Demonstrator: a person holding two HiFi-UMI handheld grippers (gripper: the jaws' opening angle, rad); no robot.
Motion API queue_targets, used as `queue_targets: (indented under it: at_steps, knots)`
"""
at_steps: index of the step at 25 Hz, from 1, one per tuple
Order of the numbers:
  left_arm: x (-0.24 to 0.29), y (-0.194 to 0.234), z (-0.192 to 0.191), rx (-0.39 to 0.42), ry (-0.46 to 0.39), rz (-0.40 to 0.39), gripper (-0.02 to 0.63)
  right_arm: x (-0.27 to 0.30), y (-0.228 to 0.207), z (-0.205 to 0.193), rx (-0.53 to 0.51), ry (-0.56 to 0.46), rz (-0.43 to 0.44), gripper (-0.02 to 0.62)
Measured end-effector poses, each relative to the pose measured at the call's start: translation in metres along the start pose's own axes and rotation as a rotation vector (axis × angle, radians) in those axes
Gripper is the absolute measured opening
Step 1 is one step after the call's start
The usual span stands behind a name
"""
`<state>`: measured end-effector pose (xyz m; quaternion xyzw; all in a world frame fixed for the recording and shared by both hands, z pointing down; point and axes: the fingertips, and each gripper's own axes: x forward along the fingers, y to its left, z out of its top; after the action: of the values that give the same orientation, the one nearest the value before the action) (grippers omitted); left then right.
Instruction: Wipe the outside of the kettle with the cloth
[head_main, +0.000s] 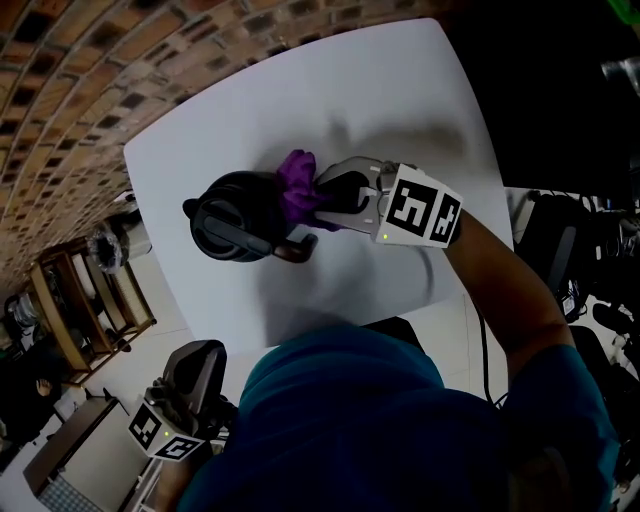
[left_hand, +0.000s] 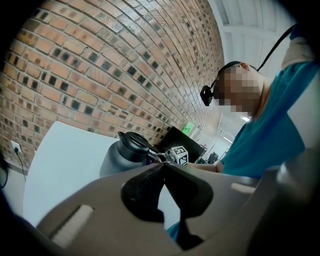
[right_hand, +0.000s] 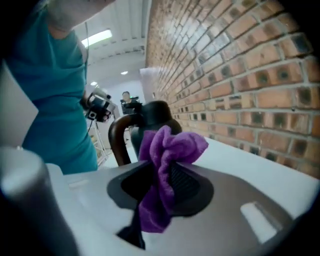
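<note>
Head view: from above, steeply down on the surface (head_main: 400, 90). Right gripper view: close along its jaws toward kettle (right_hand: 155, 117) and brick wall (right_hand: 240, 75). Left gripper view: lower, farther back (beyond the surface's edge), sharing both.

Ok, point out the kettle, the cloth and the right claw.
kettle (head_main: 233, 216): head view, centre of its black lid.
cloth (right_hand: 170, 147): right gripper view, purple fold above the jaws.
right claw (head_main: 328, 199): head view, between its fingertips.

Dim, fisheye-warped edges; perhaps overhead ceiling light.
</note>
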<state>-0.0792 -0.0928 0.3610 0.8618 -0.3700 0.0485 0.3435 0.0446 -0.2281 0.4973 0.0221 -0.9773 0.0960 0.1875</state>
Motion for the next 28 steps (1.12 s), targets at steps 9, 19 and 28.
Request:
queue_targets:
  at_steps: [9, 19, 28]
  knots:
    - [-0.004, -0.002, -0.018, -0.027, 0.023, 0.026, 0.005, 0.045, -0.001, -0.046, -0.21, 0.236, 0.041, 0.112]
    - [-0.026, -0.002, -0.024, -0.029, -0.013, 0.021, 0.005, 0.02, 0.001, -0.067, -0.146, 0.344, -0.14, 0.11]
    - [-0.078, 0.013, -0.028, -0.032, -0.053, 0.001, 0.005, 0.019, 0.12, -0.054, 0.22, 0.074, -0.31, 0.109]
